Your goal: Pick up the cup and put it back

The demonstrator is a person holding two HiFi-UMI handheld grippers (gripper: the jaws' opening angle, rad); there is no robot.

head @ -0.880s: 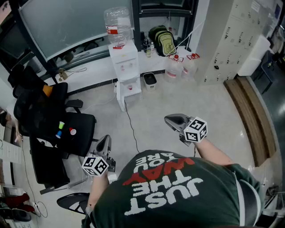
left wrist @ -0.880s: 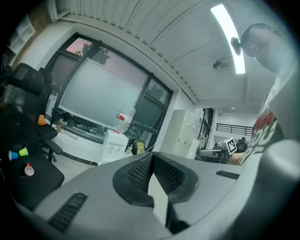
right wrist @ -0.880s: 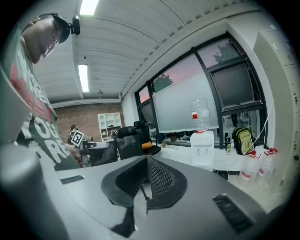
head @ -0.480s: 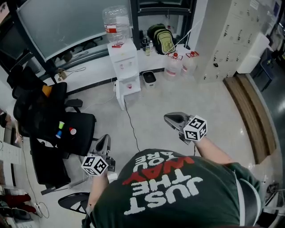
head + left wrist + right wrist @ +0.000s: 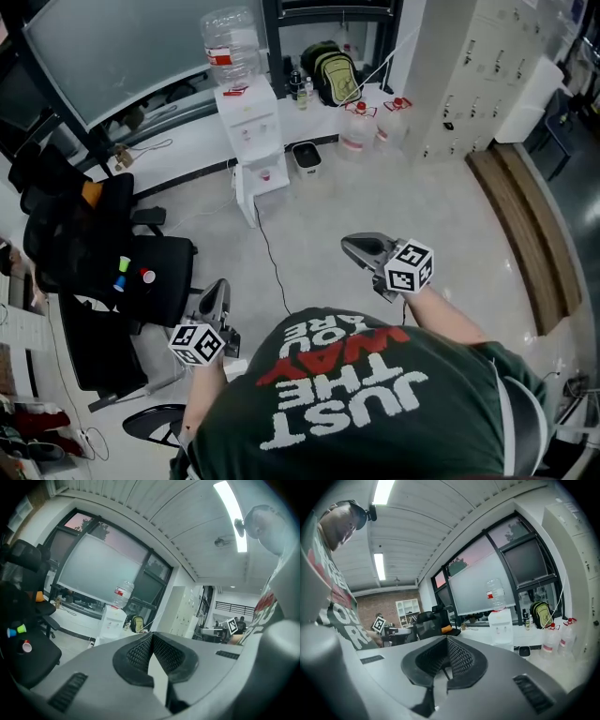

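With left gripper [image 5: 219, 291] and right gripper [image 5: 352, 247] closed and empty, open the jaws before approaching the cup [image 5: 147, 276] on the mid-left chair [image 5: 178, 281].

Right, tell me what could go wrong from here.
1. A cable runs across the floor ahead of the person, who could trip on it when stepping forward.
2. The left gripper and right gripper have shut fingers. Unopened, they might knock over the small cups on the black chair.
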